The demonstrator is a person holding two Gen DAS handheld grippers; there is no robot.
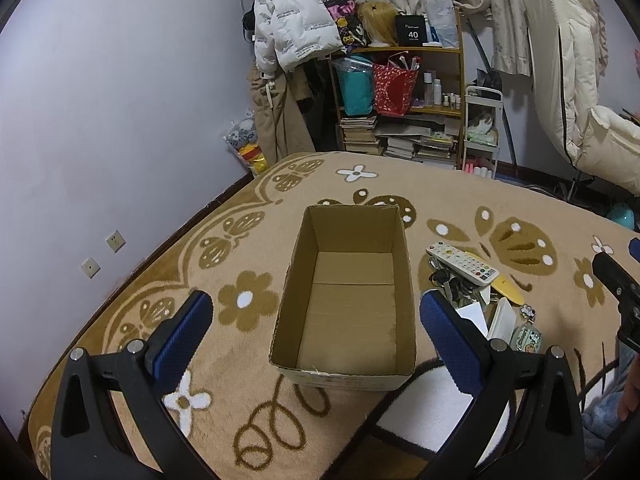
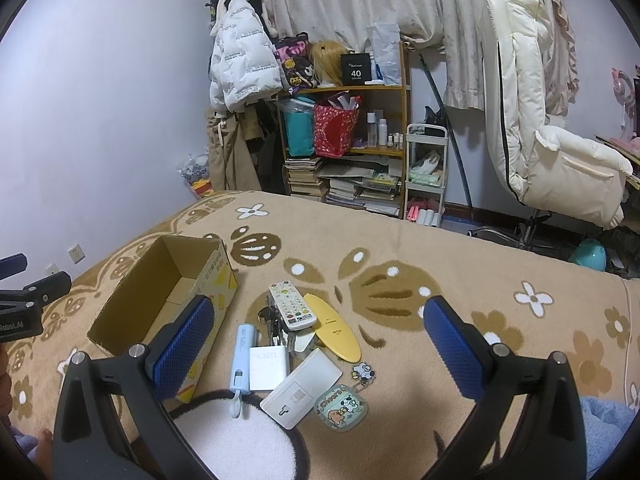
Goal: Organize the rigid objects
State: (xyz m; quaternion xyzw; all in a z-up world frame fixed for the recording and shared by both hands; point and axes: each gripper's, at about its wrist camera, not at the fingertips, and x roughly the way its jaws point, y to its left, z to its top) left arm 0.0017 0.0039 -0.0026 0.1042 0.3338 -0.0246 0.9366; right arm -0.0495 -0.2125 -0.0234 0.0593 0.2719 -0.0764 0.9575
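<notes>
An empty open cardboard box (image 1: 344, 300) (image 2: 160, 292) sits on the patterned blanket. Right of it lies a pile of small items: a white remote (image 2: 291, 306) (image 1: 464, 264), a yellow oval piece (image 2: 334, 332), a light blue stick-shaped device (image 2: 241, 354), a white charger block (image 2: 269, 368), a white wall-plate (image 2: 302, 388), a cartoon case (image 2: 341, 407) and some keys (image 2: 272, 320). My left gripper (image 1: 316, 324) hangs open above the box. Over the pile, my right gripper (image 2: 320, 328) is also open. Neither holds anything.
The blanket (image 2: 460, 264) covers a bed. Beyond its far edge stand a wooden shelf (image 2: 348, 136) with books and bags, a white cart (image 2: 426, 172), a hanging white jacket (image 2: 240, 64) and a cream chair (image 2: 532, 120). The wall is at left.
</notes>
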